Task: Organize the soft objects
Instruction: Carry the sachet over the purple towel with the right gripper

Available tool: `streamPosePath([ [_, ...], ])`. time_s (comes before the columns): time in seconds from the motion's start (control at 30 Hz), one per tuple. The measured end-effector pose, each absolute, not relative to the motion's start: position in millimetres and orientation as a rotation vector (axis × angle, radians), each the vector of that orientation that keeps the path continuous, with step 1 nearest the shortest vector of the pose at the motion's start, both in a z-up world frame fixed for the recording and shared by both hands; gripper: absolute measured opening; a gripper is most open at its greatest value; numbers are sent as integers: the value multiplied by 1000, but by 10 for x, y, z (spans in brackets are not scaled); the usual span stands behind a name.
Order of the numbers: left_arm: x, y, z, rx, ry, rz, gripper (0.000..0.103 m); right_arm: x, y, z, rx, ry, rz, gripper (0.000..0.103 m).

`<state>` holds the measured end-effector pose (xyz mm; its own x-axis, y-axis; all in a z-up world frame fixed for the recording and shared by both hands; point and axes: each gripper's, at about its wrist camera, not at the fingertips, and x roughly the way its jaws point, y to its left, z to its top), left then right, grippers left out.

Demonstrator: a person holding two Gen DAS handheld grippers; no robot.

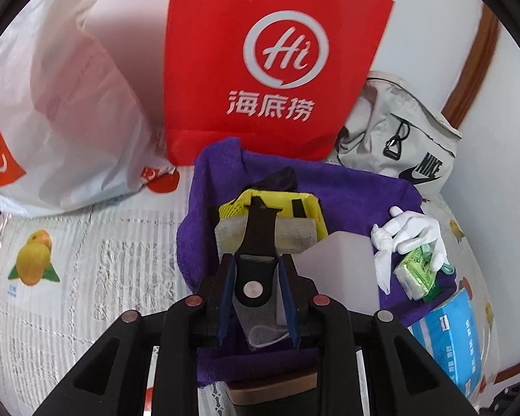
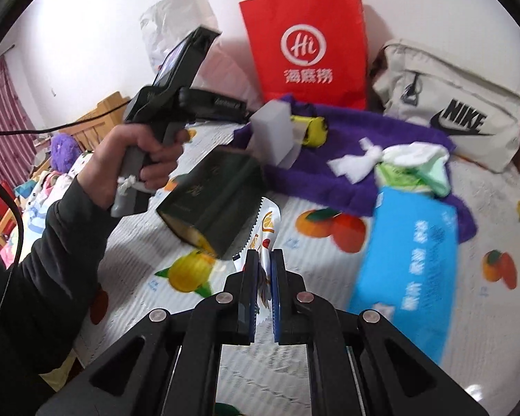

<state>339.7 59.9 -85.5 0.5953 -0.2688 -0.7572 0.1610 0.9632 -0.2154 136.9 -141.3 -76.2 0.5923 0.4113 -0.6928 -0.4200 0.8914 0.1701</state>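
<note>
My left tongs (image 1: 256,298) are clamped on a grey sock with a black strap and metal snap (image 1: 253,289); where the sock ends below the pads is hidden. Just beyond it a yellow mesh pouch (image 1: 308,208) lies on the purple towel (image 1: 350,187), half covered. My right tongs (image 2: 264,298) are pinched together on a thin silver sachet printed with fruit (image 2: 267,222), its lower part out of sight between the pads. The dark box (image 2: 211,201) to their left is blurred. The red paper bag (image 2: 308,45) and the white plastic bag (image 1: 69,104) stand far back on the bed (image 2: 149,267); I cannot see inside either. The blue tissue pack (image 2: 409,260) lies on the right.
</note>
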Motion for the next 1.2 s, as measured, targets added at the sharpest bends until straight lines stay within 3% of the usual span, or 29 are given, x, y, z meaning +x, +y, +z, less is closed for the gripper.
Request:
streamPosePath([
  [0.1,3400,619,-857,-140,909,-262,33,1399,-1524,-681,-18,782,449,7],
  [0.17,3396,612,-858,-128,918,-256,47,1420,-1614,-627,-15,768,425,7],
  [1.2,2672,480,-498,-100,883,-296,54,1912,-1961,-254,29,653,309,7],
])
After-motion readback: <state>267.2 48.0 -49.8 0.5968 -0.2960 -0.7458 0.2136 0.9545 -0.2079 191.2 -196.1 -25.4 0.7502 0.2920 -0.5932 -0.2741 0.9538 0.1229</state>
